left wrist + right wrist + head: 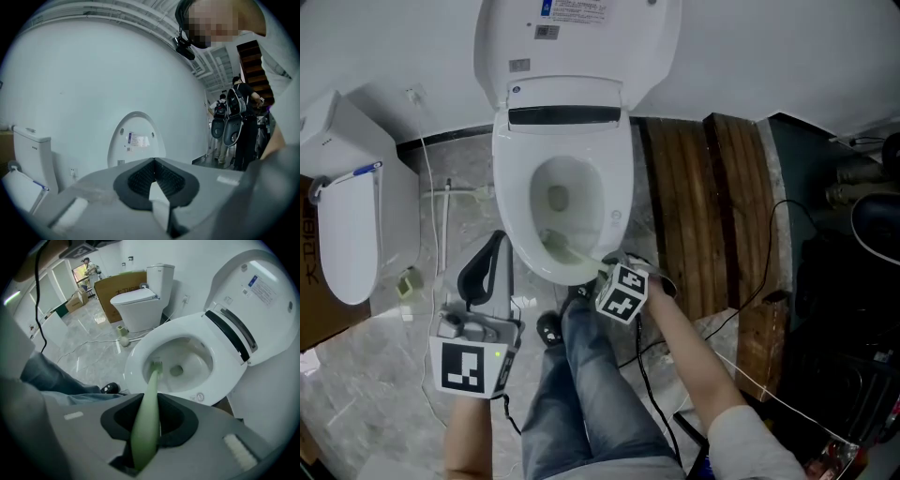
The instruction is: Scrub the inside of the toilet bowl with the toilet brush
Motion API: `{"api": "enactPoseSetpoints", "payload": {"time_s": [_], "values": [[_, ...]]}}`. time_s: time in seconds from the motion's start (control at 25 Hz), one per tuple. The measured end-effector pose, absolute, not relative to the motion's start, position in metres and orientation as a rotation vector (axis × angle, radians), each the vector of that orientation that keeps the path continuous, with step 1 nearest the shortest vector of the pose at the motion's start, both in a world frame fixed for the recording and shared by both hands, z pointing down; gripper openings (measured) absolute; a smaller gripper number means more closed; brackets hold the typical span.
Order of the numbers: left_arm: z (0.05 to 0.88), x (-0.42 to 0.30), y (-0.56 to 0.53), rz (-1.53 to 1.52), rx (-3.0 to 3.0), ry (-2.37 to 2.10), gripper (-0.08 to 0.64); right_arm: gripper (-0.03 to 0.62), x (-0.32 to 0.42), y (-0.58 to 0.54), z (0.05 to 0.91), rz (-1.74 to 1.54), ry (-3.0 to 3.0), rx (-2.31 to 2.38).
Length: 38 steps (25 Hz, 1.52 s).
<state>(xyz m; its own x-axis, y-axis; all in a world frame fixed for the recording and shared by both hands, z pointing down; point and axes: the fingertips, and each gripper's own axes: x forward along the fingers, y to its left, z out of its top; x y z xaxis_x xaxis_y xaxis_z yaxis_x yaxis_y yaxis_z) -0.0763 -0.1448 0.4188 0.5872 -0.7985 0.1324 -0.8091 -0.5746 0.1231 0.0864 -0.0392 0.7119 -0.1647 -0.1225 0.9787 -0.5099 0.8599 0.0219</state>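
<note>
Nearest, the left gripper (154, 179) is held low beside the jeans (581, 394). Its jaws are brought together with nothing between them, and it is aimed up at the wall, clear of the work. Just beyond the knee, the right gripper (150, 418) is clamped on the pale green handle of the toilet brush (151, 380), which is carried forward and down over the front rim of the toilet bowl (511, 202).

The bristle head (156, 364) is seen inside the bowl, low on the near inner wall and short of the outlet at the bottom. Whether the bristles are pressed against the porcelain cannot be told for sure. The scrubbing step is judged to be in hand, with only the front of the bowl reached.

For the next move, the handle would need to be kept firmly pinched while the head is swept round the side walls and under the rim. Enough pressure would be needed to flex the bristles, and the wrist would have to be turned so that the head faces the surface.

Farther back, the lid (581, 37) is raised against the wall. A second toilet (347, 234) is seen to the left and wooden boards (694, 206) to the right.
</note>
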Motion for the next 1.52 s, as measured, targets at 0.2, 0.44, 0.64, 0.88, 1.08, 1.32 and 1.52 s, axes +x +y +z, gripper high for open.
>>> {"api": "enactPoseSetpoints", "payload": {"time_s": [0.2,0.44,0.64,0.88,1.08,1.32,1.52], "values": [[0.416,-0.080,-0.149,0.087,2.652,-1.366,0.003,0.087,0.086,-0.056,0.712,0.340,-1.722,0.615],[0.421,-0.084,-0.157,0.086,2.630,-1.388,0.003,0.087,0.088,-0.087,0.709,0.265,-1.701,0.701],[0.422,-0.083,-0.166,0.062,2.627,-1.392,0.003,0.088,0.093,-0.115,0.707,0.225,-1.683,0.742],[0.429,-0.086,-0.180,0.111,2.589,-1.426,0.003,0.088,0.096,-0.145,0.708,0.138,-1.659,0.720],[0.427,-0.087,-0.195,0.069,2.599,-1.436,0.003,0.088,0.099,-0.170,0.711,0.060,-1.633,0.683],[0.429,-0.092,-0.218,0.079,2.565,-1.480,0.003,0.089,0.103,-0.200,0.715,-0.025,-1.606,0.630],[0.436,-0.098,-0.235,0.123,2.511,-1.521,0.003,0.089,0.103,-0.224,0.718,-0.066,-1.596,0.615]]}}
